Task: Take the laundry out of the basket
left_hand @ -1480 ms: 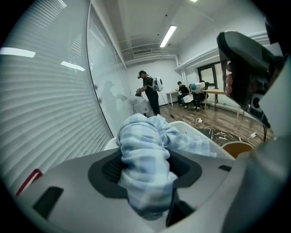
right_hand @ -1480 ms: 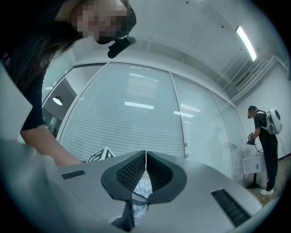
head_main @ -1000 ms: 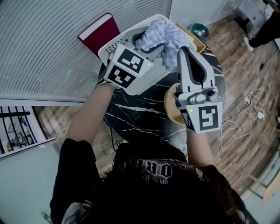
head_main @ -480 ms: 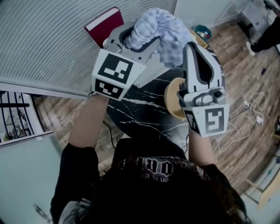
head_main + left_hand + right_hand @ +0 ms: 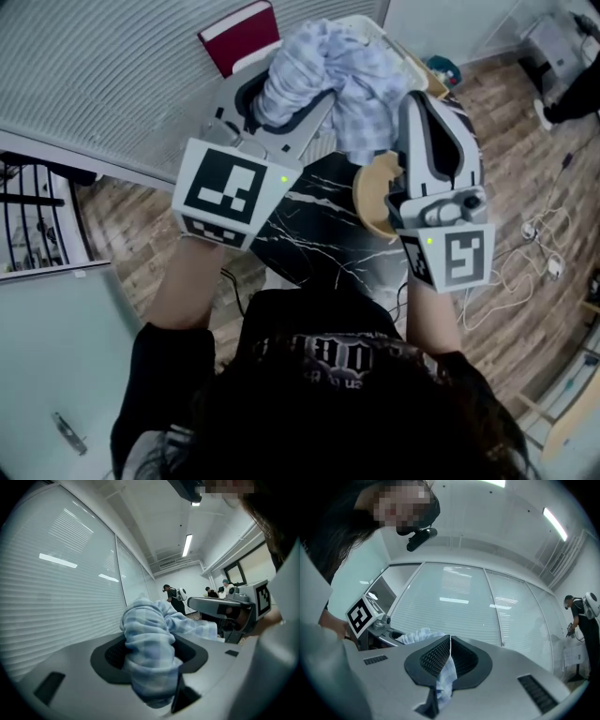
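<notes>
A light blue plaid cloth (image 5: pixel 328 70) hangs bunched between both grippers, above the table. My left gripper (image 5: pixel 281 94) is shut on a thick fold of the cloth (image 5: pixel 150 644), which fills the gap between its jaws. My right gripper (image 5: pixel 427 98) points upward and is shut on a thin edge of the same cloth (image 5: pixel 446 674), with its pads nearly meeting. The white basket's rim (image 5: pixel 375 22) barely shows behind the cloth; the rest of it is hidden. Each gripper sees the other: the right gripper (image 5: pixel 229 606), the left gripper (image 5: pixel 370 616).
A round black marble table (image 5: pixel 319 225) lies below the grippers, with a tan wooden disc (image 5: pixel 375 202) at its right edge. A red book (image 5: pixel 239 33) stands by the blinds at the back. Cables (image 5: pixel 525 244) lie on the wooden floor to the right.
Both grippers have risen with the cloth, lifting it up and away from the basket. The left gripper moved further, up and toward the left.
</notes>
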A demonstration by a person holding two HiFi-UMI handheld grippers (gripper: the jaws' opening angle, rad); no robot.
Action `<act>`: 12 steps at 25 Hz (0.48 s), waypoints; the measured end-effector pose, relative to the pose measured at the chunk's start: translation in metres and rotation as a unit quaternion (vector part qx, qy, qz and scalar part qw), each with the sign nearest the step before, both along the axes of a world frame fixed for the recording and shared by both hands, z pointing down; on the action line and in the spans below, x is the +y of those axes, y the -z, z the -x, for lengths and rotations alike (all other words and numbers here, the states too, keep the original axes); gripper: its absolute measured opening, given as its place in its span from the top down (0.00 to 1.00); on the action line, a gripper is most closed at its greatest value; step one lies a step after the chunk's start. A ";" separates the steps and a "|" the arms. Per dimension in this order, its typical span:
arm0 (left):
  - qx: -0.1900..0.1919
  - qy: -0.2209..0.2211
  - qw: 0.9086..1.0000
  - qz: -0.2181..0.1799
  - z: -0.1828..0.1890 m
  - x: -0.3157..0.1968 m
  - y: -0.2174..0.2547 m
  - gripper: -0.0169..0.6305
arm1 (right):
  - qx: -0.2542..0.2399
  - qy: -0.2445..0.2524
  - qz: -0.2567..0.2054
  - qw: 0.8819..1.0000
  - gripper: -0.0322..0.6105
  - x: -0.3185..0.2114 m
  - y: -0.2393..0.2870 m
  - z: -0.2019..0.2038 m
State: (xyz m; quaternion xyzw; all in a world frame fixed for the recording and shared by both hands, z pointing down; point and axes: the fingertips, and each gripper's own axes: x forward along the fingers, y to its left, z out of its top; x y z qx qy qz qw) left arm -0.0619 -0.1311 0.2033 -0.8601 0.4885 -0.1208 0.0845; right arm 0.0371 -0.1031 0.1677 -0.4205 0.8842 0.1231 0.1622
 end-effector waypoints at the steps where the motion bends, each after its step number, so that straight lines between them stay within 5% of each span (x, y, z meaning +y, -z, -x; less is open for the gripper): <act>1: 0.002 0.004 1.000 -0.001 0.001 0.006 0.000 0.62 | 0.001 0.001 0.000 1.000 0.91 0.004 0.000 0.000; 12: 0.004 0.048 0.999 0.002 0.005 0.072 -0.021 0.62 | 0.016 0.013 0.010 1.000 0.91 0.048 -0.017 -0.005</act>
